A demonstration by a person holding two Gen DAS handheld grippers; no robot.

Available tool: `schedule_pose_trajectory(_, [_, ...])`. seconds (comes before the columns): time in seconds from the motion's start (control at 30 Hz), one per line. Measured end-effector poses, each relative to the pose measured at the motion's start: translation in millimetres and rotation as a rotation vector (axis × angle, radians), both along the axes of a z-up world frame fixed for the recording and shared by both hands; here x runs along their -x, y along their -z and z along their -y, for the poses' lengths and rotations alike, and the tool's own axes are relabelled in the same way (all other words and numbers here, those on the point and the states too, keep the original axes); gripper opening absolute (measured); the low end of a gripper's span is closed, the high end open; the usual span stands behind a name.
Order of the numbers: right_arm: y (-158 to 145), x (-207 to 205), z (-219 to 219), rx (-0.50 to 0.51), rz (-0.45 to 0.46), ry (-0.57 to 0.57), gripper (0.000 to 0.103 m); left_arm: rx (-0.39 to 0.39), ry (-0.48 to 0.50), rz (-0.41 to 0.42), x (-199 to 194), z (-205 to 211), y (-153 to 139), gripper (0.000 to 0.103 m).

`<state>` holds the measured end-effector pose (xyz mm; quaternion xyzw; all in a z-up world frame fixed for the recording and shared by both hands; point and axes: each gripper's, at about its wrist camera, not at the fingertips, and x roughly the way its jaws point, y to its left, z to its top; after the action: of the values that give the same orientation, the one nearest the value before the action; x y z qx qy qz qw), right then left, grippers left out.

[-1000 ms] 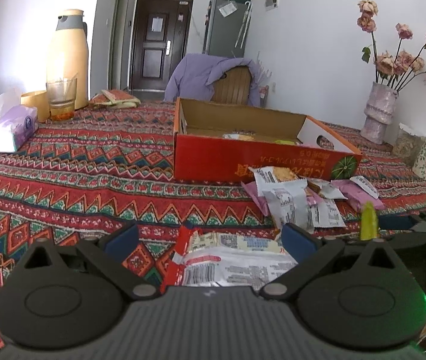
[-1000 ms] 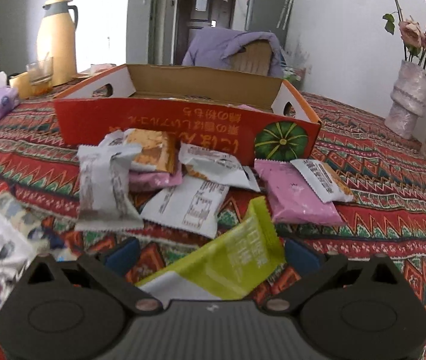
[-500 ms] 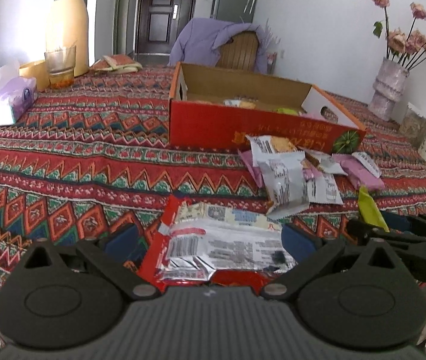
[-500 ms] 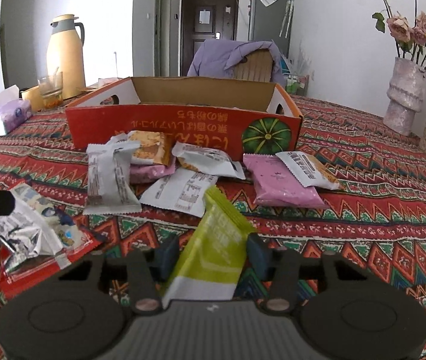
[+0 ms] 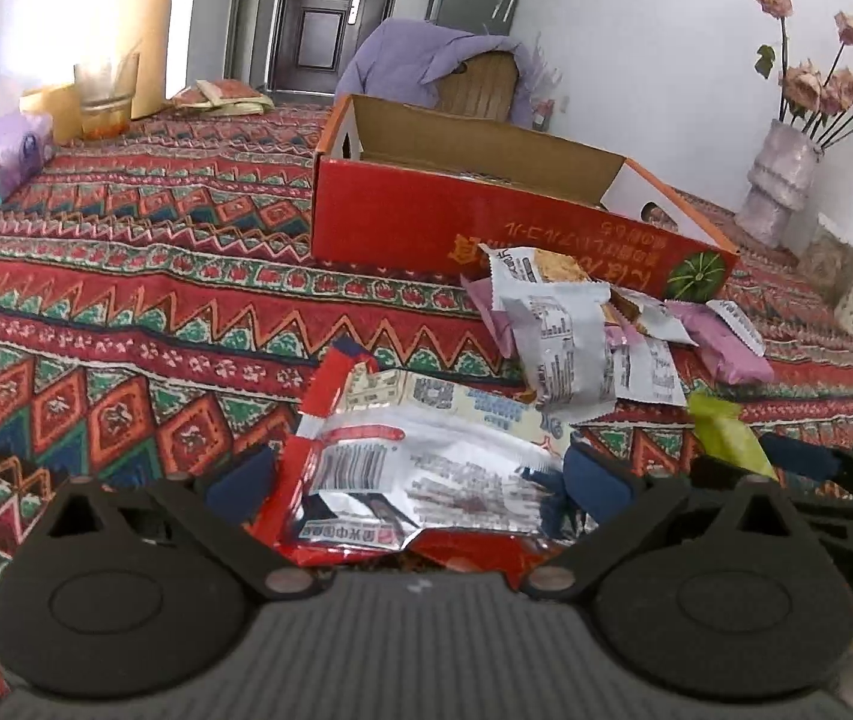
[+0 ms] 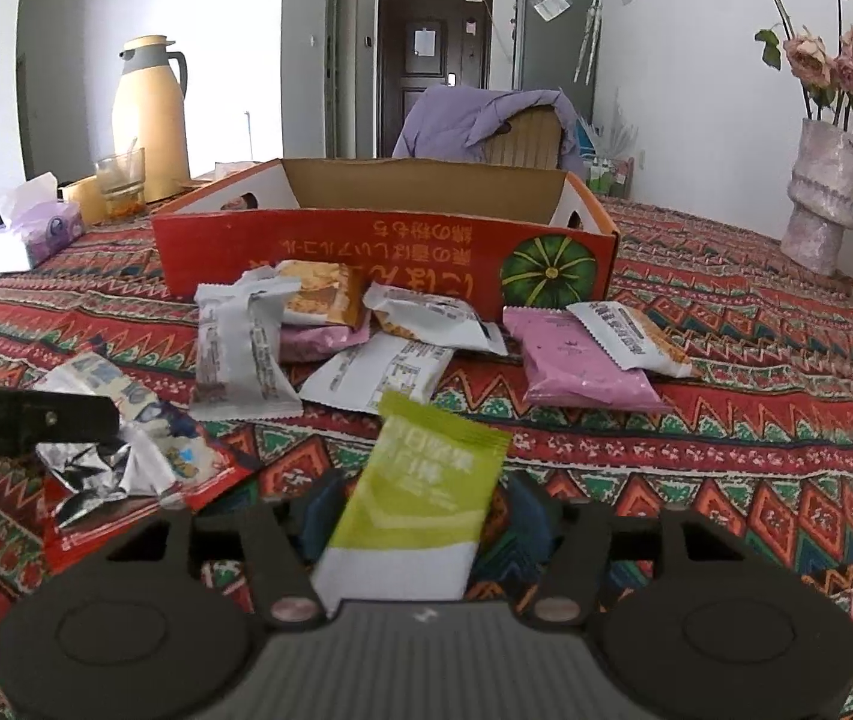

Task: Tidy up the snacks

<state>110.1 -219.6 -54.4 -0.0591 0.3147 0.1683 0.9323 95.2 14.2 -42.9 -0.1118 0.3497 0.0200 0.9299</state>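
Observation:
A crumpled red and silver snack packet (image 5: 426,468) lies on the patterned tablecloth between the wide-apart fingers of my left gripper (image 5: 417,474), which is open. A green and white packet (image 6: 420,492) sits between the pads of my right gripper (image 6: 420,510), its far end tilted up off the cloth. The right jaws are opening but still hug the packet's sides. Beyond it lies a pile of white, pink and orange snack packets (image 6: 318,336), in front of the open red cardboard box (image 6: 366,252). One left finger (image 6: 36,420) shows over the red packet.
A tissue box (image 6: 36,234), a glass (image 6: 120,180) and a yellow thermos (image 6: 150,120) stand at the back left. A vase of dried flowers (image 6: 822,198) stands at the back right. A chair with a purple garment (image 6: 486,120) is behind the box.
My right gripper closed from wide open onto the green packet, then widened slightly. My left gripper tipped down and came closer over the red and silver packet.

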Motion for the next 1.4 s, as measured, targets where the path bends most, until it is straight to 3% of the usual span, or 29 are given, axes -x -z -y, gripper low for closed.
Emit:
schedule_pose_trajectory(0.13, [-1,4,-1,0.023,0.010,-0.003,0.068,0.011,-0.007,0.006,2,0,1,0.102])
schedule_pose_trajectory(0.3, [0,10,-1,0.055,0.000,-0.010,0.071,0.004,-0.010,0.030,6,1,-2,0.091])
schedule_pose_trajectory(0.37, [2,13,0,0.056,0.001,-0.005,0.072,0.000,-0.016,0.043,8,-1,-5,0.078])
schedule_pose_trajectory(0.5, [2,16,2,0.053,-0.003,-0.006,0.070,-0.011,-0.038,0.065,10,-6,-8,0.063])
schedule_pose_trajectory(0.53, [2,16,2,0.046,-0.004,-0.008,0.067,-0.018,-0.047,0.073,11,-7,-9,0.052])
schedule_pose_trajectory(0.57, [2,17,3,0.036,-0.006,-0.013,0.063,-0.027,-0.055,0.083,12,-8,-11,0.027])
schedule_pose_trajectory(0.6, [2,17,4,0.024,-0.009,-0.016,0.053,-0.021,-0.054,0.084,12,-11,-11,0.017])
schedule_pose_trajectory(0.63, [1,17,4,0.016,-0.010,-0.017,0.044,-0.004,-0.051,0.083,12,-13,-12,0.015])
schedule_pose_trajectory(0.7, [1,17,3,0.017,-0.005,-0.017,0.039,-0.015,-0.053,0.089,12,-14,-12,0.014])
schedule_pose_trajectory(0.83, [1,18,3,0.008,0.005,-0.017,0.037,-0.008,-0.042,0.115,14,-17,-15,0.002])
schedule_pose_trajectory(0.93, [-1,20,5,-0.011,0.022,-0.021,0.037,-0.002,-0.032,0.133,16,-18,-18,0.001])
schedule_pose_trajectory(1.1, [-2,19,4,-0.016,0.029,-0.019,0.037,0.013,-0.021,0.113,15,-20,-18,0.006])
schedule_pose_trajectory(1.13, [-1,19,5,-0.017,0.028,-0.017,0.037,0.007,-0.012,0.109,15,-19,-18,0.015])
schedule_pose_trajectory(1.17, [-1,19,5,-0.019,0.028,-0.015,0.037,-0.001,-0.006,0.109,16,-17,-19,0.040])
schedule_pose_trajectory(1.2, [-1,18,6,-0.021,0.030,-0.012,0.037,-0.007,0.001,0.114,17,-15,-20,0.059])
schedule_pose_trajectory(1.23, [-1,19,6,-0.023,0.031,-0.009,0.037,-0.021,0.003,0.125,18,-10,-22,0.089])
schedule_pose_trajectory(1.27, [-1,18,7,-0.025,0.032,-0.006,0.037,-0.040,0.010,0.146,21,-5,-24,0.097])
schedule_pose_trajectory(1.4, [-1,17,10,-0.032,0.032,0.002,0.037,-0.090,0.112,0.153,16,23,-32,0.103])
